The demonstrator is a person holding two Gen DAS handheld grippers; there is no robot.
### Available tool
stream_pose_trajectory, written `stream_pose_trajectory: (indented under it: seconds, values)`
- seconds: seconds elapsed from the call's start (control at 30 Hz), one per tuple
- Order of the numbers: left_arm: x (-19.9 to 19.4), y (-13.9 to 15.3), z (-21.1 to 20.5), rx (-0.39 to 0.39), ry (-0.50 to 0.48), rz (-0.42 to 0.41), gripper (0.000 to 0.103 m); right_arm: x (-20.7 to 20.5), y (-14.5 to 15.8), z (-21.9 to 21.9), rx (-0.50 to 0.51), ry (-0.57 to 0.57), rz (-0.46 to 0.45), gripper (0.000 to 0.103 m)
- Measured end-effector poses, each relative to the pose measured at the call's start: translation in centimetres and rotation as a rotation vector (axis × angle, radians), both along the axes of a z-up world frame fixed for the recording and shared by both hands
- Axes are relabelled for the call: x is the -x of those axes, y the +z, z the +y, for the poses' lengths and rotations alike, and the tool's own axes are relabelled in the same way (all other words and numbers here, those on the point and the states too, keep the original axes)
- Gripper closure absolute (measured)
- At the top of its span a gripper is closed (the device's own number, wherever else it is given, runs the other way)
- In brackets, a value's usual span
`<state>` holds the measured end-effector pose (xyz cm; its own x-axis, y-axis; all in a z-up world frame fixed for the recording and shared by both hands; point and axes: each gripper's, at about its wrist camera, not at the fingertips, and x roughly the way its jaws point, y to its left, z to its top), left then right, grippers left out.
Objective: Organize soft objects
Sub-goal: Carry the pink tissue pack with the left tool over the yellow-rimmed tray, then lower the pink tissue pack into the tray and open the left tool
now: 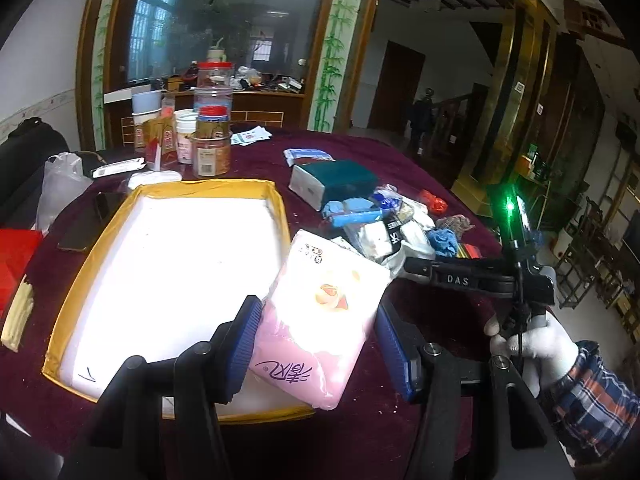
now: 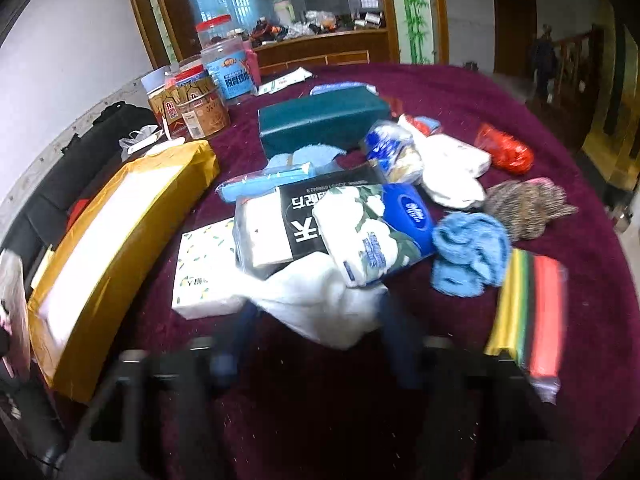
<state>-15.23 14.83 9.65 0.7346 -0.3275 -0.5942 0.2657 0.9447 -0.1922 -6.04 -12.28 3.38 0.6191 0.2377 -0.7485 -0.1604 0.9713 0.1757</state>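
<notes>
Left gripper clamps pink tissue pack; only right view shows right gripper nipping white cloth.

A lived-in home: maroon-clothed round table, bamboo-painted pillar, wooden doors, food jars.

Blurred gripper, buried packs, cut-off edges

In the right wrist view the right gripper is smeared by motion, so whether its fingers touch the white cloth above them cannot be told. The black-labelled pack lies half under a blue-and-white tissue pack. In the left wrist view the pink tissue pack hides a corner of the yellow-rimmed box, and the red box is cut by the left edge.
</notes>
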Motion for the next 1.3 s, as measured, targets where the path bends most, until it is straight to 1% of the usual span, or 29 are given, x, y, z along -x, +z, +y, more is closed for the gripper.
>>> stream_pose_trajectory:
  seconds: [0.03, 0.1, 0.23, 0.33, 0.4, 0.5, 0.57, 0.63, 0.7, 0.8, 0.9, 1.0, 1.1, 1.17, 1.2, 1.23, 1.27, 1.3]
  values:
    - [0.0, -0.1, 0.1, 0.003, 0.004, 0.004, 0.043, -0.3, -0.3, -0.1, -0.015, 0.001, 0.016, 0.085]
    - [-0.4, -0.5, 0.3, 0.01, 0.012, 0.016, 0.043, -0.2, -0.6, -0.6, -0.056, 0.002, 0.031, 0.088]
    - [-1.2, -0.2, 0.9, 0.036, 0.011, 0.027, 0.043, 1.8, 0.9, -0.9, -0.1, 0.02, 0.001, 0.092]
    - [-1.8, 1.1, 1.9, 0.056, 0.016, 0.008, 0.043, 3.7, 3.5, -0.6, -0.116, 0.057, -0.046, 0.092]
    - [-2.4, 1.9, 2.6, 0.066, 0.025, -0.002, 0.043, 4.6, 5.9, 0.0, -0.127, 0.094, -0.094, 0.092]
    - [-3.9, 2.7, 3.9, 0.073, 0.048, 0.004, 0.043, 4.9, 9.1, 1.6, -0.159, 0.155, -0.148, 0.092]
    - [-5.3, 2.9, 4.7, 0.072, 0.06, 0.016, 0.043, 4.0, 10.4, 2.7, -0.203, 0.203, -0.139, 0.092]
    - [-7.2, 3.0, 5.4, 0.062, 0.081, 0.029, 0.042, 2.1, 11.0, 4.4, -0.249, 0.24, -0.111, 0.092]
    - [-9.5, 2.5, 6.1, 0.066, 0.102, 0.054, 0.042, -0.5, 10.9, 6.6, -0.271, 0.265, -0.067, 0.092]
    - [-13.5, 0.5, 7.5, 0.144, 0.129, 0.152, 0.042, -4.6, 9.6, 10.2, -0.287, 0.273, 0.021, 0.092]
    - [-16.7, -1.7, 8.7, 0.21, 0.17, 0.237, 0.042, -8.0, 7.7, 13.3, -0.244, 0.25, 0.082, 0.092]
    - [-18.8, -3.6, 9.4, 0.251, 0.205, 0.279, 0.042, -11.0, 5.6, 15.3, -0.21, 0.224, 0.135, 0.092]
    - [-20.3, -4.7, 9.6, 0.268, 0.228, 0.3, 0.041, -12.7, 4.1, 15.8, -0.192, 0.199, 0.16, 0.092]
    - [-20.8, -5.0, 9.5, 0.281, 0.231, 0.309, 0.038, -13.6, 3.4, 16.4, -0.188, 0.199, 0.177, 0.09]
    - [-20.9, -5.2, 9.5, 0.292, 0.231, 0.319, 0.038, -14.0, 3.1, 16.6, -0.183, 0.194, 0.187, 0.086]
    - [-21.1, -5.3, 9.5, 0.301, 0.233, 0.328, 0.037, -14.4, 2.8, 16.8, -0.176, 0.181, 0.192, 0.079]
    - [-21.2, -5.4, 9.4, 0.317, 0.234, 0.339, 0.037, -14.8, 2.7, 16.7, -0.173, 0.167, 0.186, 0.075]
    - [-21.3, -5.5, 9.4, 0.328, 0.236, 0.344, 0.036, -14.9, 2.7, 16.6, -0.171, 0.165, 0.176, 0.074]
